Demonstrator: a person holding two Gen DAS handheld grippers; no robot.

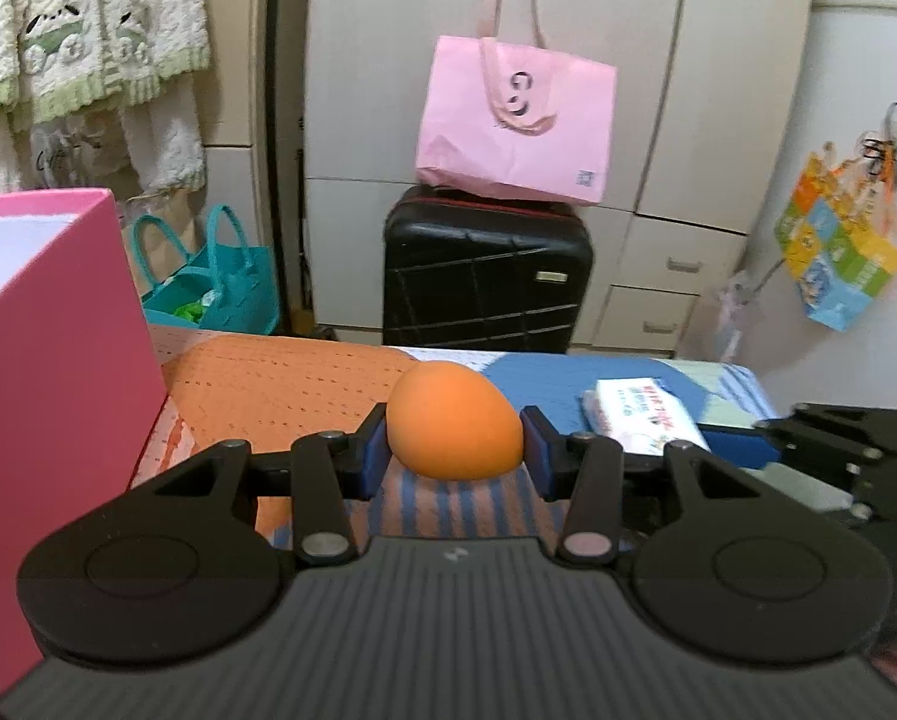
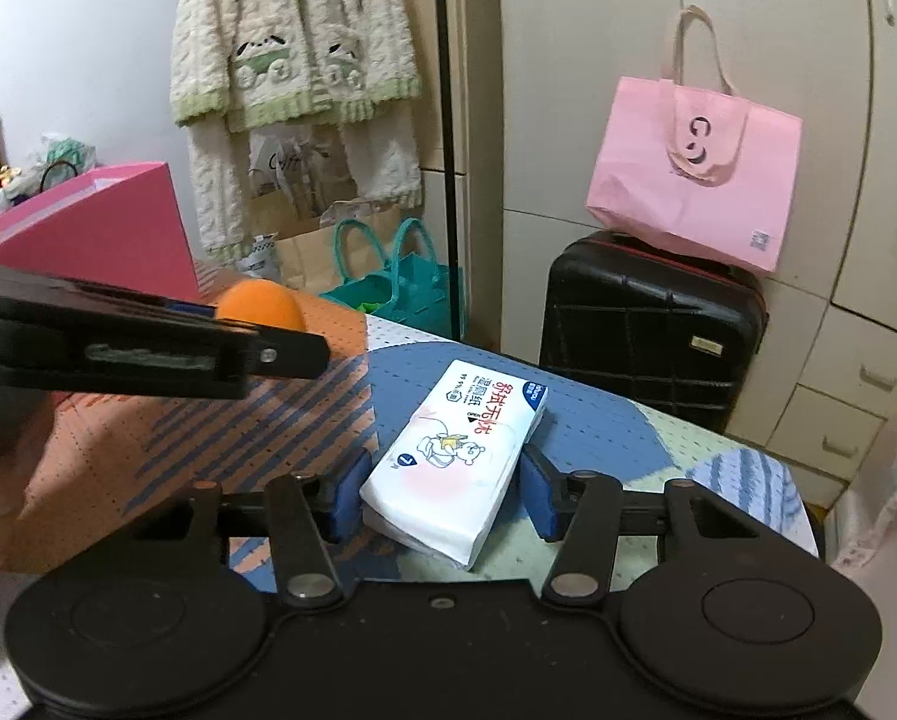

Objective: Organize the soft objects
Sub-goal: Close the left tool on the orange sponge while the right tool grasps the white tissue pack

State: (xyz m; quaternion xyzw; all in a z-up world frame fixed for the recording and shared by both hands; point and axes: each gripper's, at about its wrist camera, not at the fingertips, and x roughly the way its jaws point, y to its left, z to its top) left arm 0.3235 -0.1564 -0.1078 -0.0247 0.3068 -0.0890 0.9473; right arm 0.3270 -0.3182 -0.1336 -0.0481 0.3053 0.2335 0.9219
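Tissue pack [image 2: 457,456] lies between the right gripper [image 2: 445,495] pads, long axis pointing away, seemingly ungripped; left gripper [image 1: 454,450] clamps the orange ball [image 1: 454,420].

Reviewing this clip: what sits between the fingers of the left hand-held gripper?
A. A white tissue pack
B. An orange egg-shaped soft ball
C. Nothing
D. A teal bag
B. In the left wrist view the left hand-held gripper has its blue pads against both sides of the orange egg-shaped ball; the white tissue pack lies between the fingers of the right hand-held gripper instead.
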